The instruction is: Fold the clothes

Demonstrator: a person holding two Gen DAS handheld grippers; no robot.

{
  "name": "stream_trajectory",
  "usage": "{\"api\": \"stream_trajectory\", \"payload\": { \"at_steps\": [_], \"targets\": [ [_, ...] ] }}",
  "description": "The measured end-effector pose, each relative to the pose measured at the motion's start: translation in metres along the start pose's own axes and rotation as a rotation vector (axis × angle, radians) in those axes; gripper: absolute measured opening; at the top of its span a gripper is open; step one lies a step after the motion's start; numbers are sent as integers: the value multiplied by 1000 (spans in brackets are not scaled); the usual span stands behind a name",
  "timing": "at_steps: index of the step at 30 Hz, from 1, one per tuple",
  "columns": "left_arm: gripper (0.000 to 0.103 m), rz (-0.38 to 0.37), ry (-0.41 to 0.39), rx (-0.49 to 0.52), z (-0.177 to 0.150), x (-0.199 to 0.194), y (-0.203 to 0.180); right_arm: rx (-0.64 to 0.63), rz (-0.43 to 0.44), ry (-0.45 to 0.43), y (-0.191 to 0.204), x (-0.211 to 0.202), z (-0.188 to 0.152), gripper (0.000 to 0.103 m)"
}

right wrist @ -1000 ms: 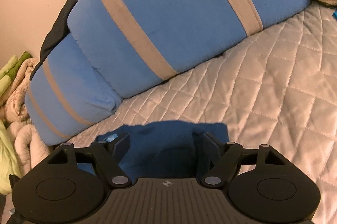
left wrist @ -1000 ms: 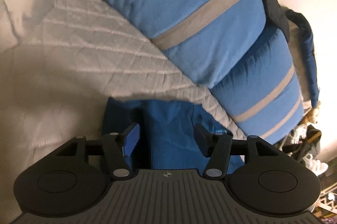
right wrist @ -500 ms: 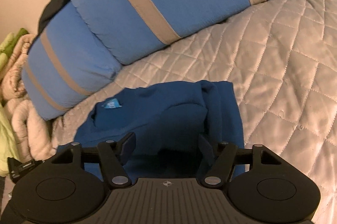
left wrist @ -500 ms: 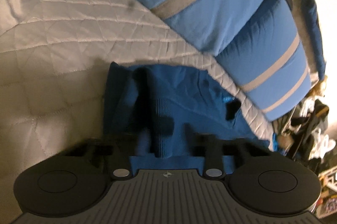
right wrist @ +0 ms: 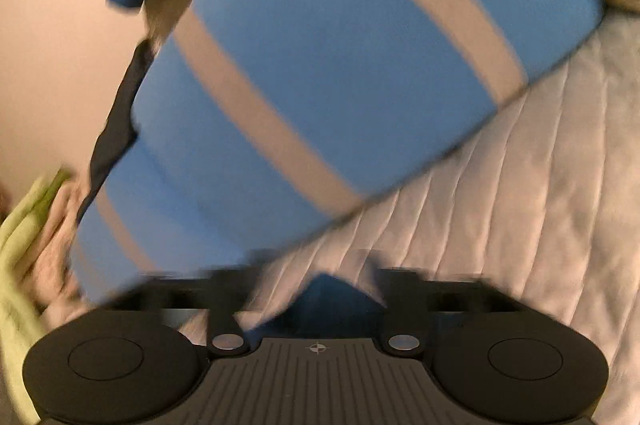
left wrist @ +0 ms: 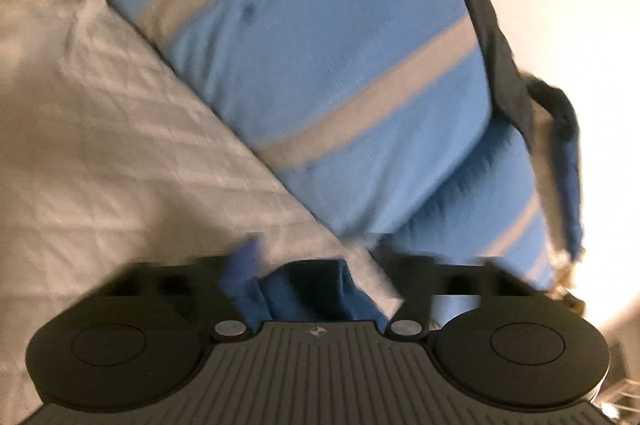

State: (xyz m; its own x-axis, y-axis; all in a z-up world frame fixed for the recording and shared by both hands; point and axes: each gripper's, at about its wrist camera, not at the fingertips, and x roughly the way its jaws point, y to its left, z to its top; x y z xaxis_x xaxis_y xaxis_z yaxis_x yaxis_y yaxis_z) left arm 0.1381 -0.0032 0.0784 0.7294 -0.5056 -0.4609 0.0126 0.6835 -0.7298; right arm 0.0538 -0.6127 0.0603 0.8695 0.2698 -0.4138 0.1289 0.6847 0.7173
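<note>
Release step of a fold, by the look of it. Left tongs (left wrist: 320,265) opening, dark blue garment (left wrist: 308,293) bunched low between the jaws, pads apparently off it. Right tongs (right wrist: 316,277) opening wide, only a garment corner (right wrist: 326,295) beneath. Striped pillows (left wrist: 320,65) just ahead on the bed (left wrist: 100,145). Next: regrip an edge, fold again.

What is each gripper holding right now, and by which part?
Nothing, as far as the blurred frames show. Left gripper and right gripper both have jaws opening, with the dark blue knit garment lying between the fingers, not pinched.
</note>
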Motion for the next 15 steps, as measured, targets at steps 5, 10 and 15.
{"api": "stream_trajectory", "payload": {
  "at_steps": [5, 10, 15],
  "targets": [
    [79, 120, -51, 110, -16, -10, -11, -248, -123, 24, 27, -8, -22, 103],
    [79, 236, -26, 313, -42, -29, -29, -456, -213, 43, 48, -22, -52, 103],
    [79, 272, -21, 465, -66, -61, -43, -559, -259, 59, 54, -42, -69, 103]
  ]
}}
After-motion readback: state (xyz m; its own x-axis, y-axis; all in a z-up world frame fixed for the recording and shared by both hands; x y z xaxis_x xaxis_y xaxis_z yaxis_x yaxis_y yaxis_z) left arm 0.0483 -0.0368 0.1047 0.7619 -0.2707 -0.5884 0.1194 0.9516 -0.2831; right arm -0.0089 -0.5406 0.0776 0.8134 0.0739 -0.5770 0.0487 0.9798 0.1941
